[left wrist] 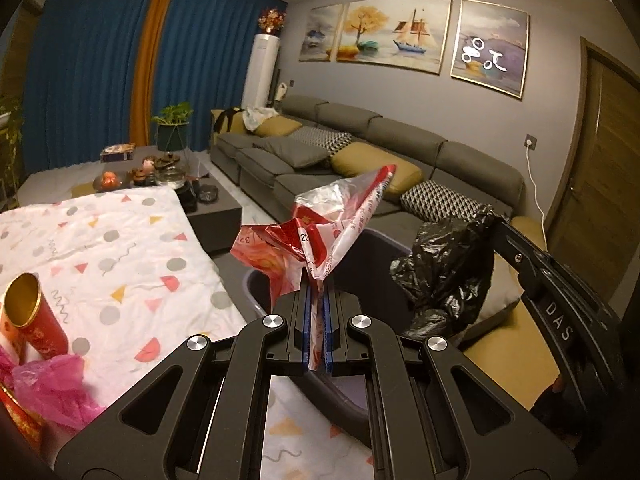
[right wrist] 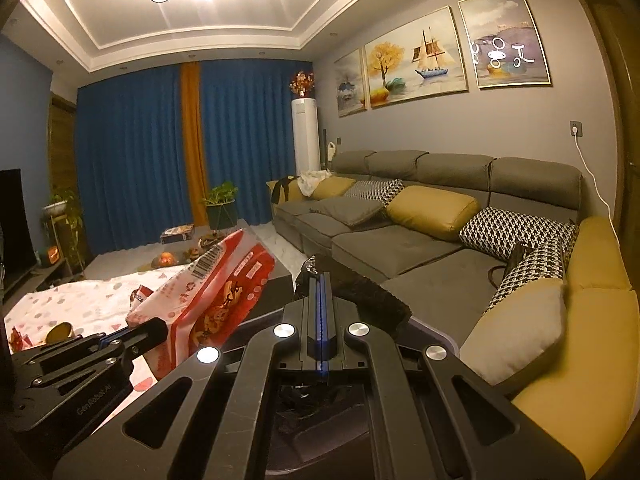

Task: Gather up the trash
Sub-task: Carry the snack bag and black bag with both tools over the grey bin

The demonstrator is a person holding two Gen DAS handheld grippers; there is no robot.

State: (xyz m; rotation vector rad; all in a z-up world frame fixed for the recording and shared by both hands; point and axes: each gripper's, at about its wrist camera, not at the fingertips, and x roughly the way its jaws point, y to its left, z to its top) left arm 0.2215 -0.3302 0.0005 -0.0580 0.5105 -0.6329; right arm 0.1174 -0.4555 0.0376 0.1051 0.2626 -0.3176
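My left gripper (left wrist: 318,292) is shut on a crumpled red-and-white snack wrapper (left wrist: 332,220), which it holds above a grey trash bin (left wrist: 256,284). A black bin bag (left wrist: 444,272) hangs at the bin's right side, and my right gripper (left wrist: 496,220) is shut on its edge. In the right wrist view the right gripper (right wrist: 320,280) pinches the black bag (right wrist: 368,292) at its tip. To its left, the left gripper (right wrist: 160,330) holds the wrapper (right wrist: 216,292). A red-and-gold can (left wrist: 36,316) and a pink plastic bag (left wrist: 52,384) lie on the patterned cloth (left wrist: 120,240).
A grey sofa (right wrist: 400,248) with yellow and patterned cushions runs along the right wall, close behind the bin. A dark coffee table (left wrist: 216,216) with tea things stands beyond the cloth-covered table. Blue curtains and a potted plant (left wrist: 174,128) are at the far end.
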